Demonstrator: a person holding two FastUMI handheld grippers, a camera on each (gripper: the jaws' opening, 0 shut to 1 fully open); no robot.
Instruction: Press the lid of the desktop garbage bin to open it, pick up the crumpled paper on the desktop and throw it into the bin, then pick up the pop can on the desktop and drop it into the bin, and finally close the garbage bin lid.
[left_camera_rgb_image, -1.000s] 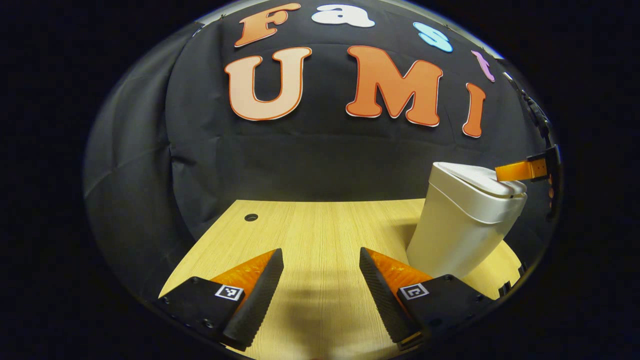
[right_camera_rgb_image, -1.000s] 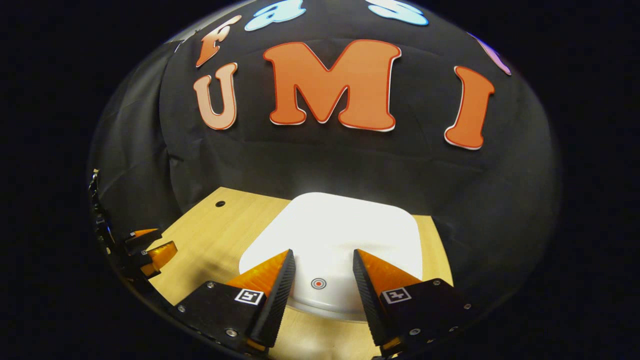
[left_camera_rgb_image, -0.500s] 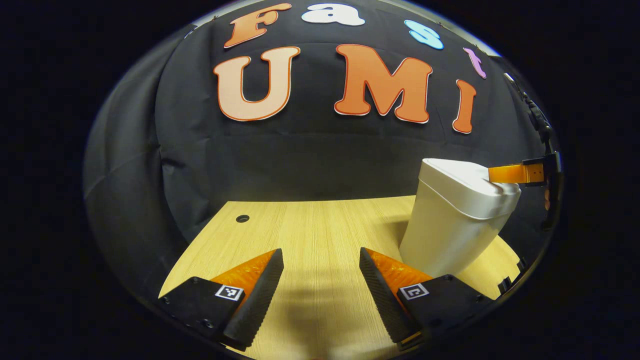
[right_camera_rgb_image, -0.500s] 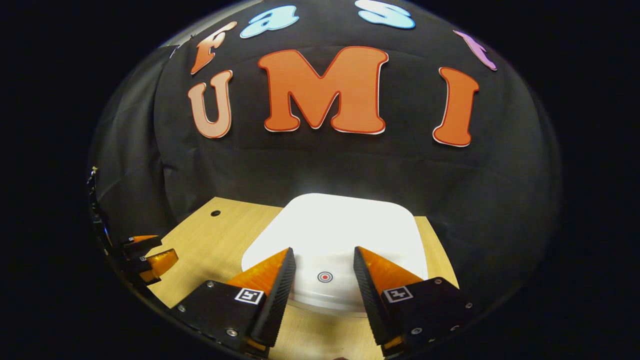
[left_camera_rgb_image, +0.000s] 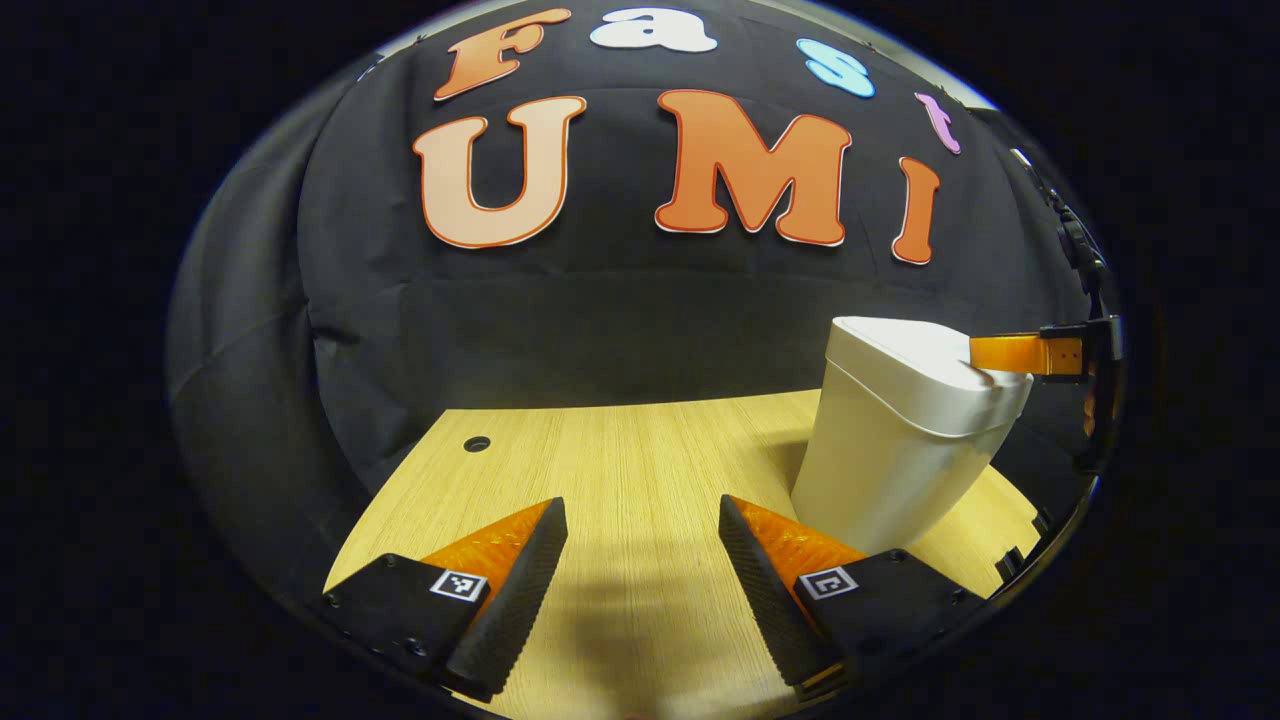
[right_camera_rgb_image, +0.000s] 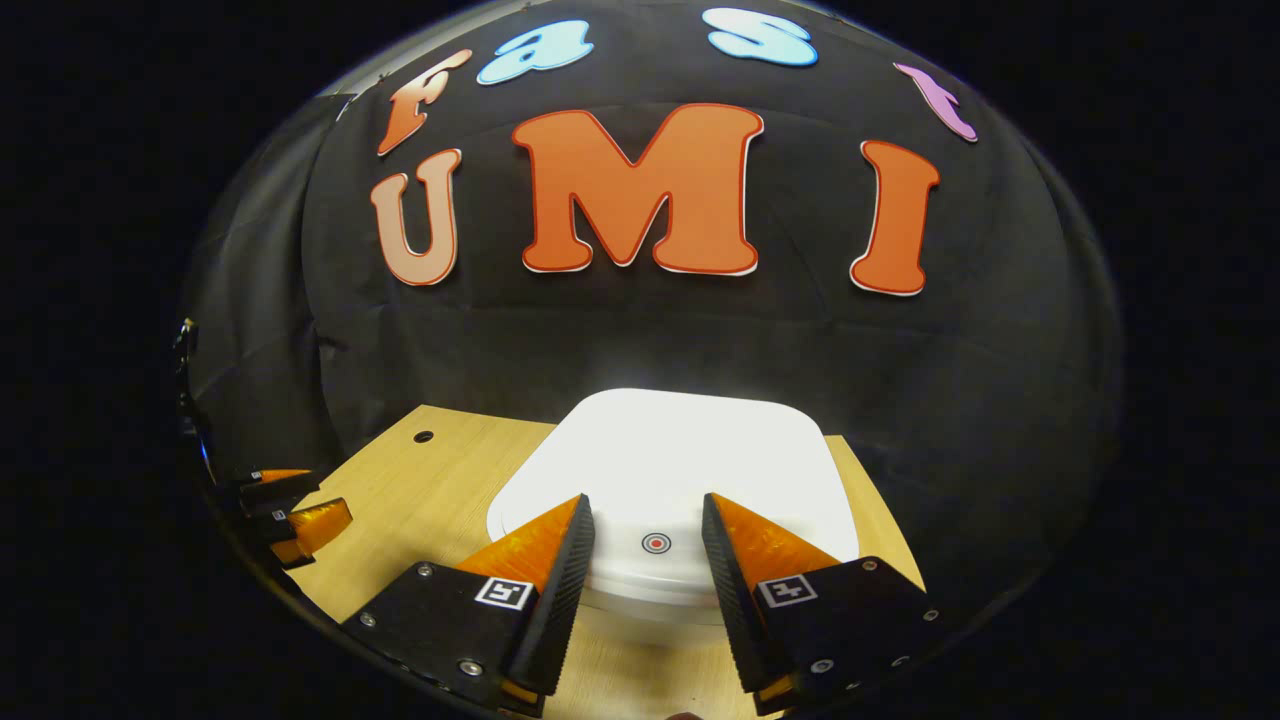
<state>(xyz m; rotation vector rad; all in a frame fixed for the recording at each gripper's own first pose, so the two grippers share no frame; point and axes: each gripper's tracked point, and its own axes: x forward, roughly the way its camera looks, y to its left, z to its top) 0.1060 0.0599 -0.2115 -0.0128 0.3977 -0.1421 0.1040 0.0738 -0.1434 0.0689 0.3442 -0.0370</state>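
Desktop garbage bin standing upright at the right rear of the wooden desktop, its lid lying flat and closed. We are judging the bin to be a light, stiff, smooth plastic shell, likely to slide or tip under a sideways push; a press should therefore go straight down. We are taking the small round target mark near the lid's front edge as the place to press. The right gripper is hovering over that edge, its fingers parted and straddling the mark, gripping nothing; whether they are touching the lid we cannot tell. The left gripper is waiting above bare desktop well left of the bin, fingers wide apart and empty.
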